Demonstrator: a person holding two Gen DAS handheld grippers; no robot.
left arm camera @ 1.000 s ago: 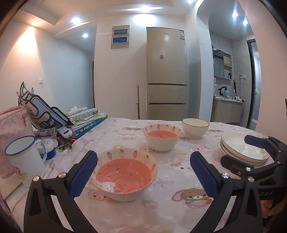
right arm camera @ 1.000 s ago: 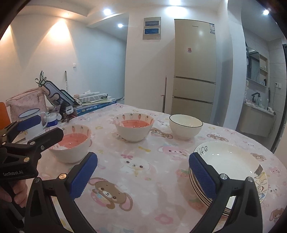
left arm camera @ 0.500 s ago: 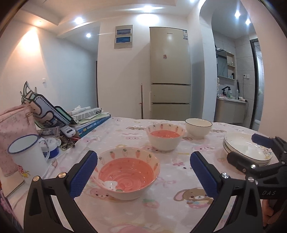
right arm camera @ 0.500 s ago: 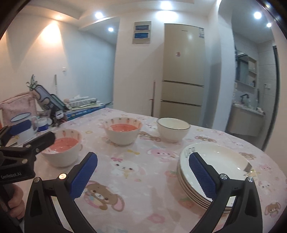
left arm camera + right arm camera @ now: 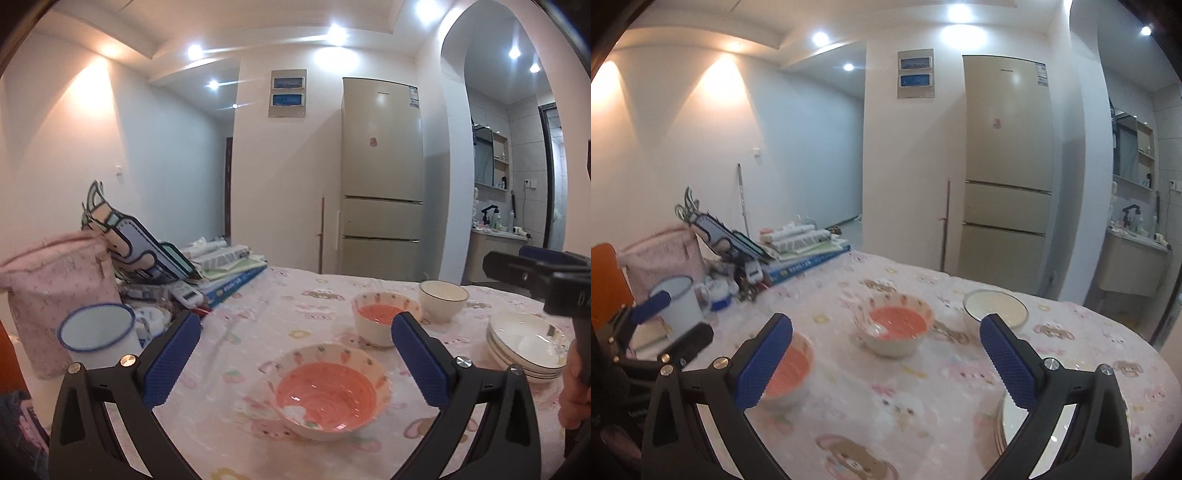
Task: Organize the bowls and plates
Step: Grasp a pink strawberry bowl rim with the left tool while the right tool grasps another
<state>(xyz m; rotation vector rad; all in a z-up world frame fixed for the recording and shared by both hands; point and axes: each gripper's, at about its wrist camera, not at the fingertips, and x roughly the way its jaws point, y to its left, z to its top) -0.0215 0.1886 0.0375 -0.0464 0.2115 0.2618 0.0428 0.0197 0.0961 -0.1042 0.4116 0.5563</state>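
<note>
Near bowl: carrot-print bowl (image 5: 328, 393) with a coral inside sits on the tablecloth (image 5: 258, 332), framed between the left gripper's blue pads; in the right wrist view the same bowl (image 5: 788, 373) is half hidden behind that gripper's left pad
Second bowl: matching carrot-print bowl (image 5: 384, 321) stands farther back, just beside a plain white bowl (image 5: 443, 300) with a dark rim; the right wrist view shows the two (image 5: 895, 328) (image 5: 995, 314) apart, not touching
Plates: stack of white plates (image 5: 526, 345) at the table's right side, seen whole from the left wrist; from the right wrist only a sliver of the stack (image 5: 1008, 421) peeks out behind the right pad
Left gripper: left gripper (image 5: 295, 358) hangs above the table, fingers spread wide, holding nothing; from the right wrist its jaws (image 5: 668, 321) show in side profile, parted
Right gripper: right gripper (image 5: 886, 358) wide apart too, nothing between the pads; the left wrist view catches only its dark tip (image 5: 532, 266) at the edge
Clutter: enamel mug (image 5: 98, 334), pink bag (image 5: 59, 291) and a pile of books (image 5: 225, 275) crowd the left end
Backdrop: beige fridge (image 5: 380, 177) against the far wall
</note>
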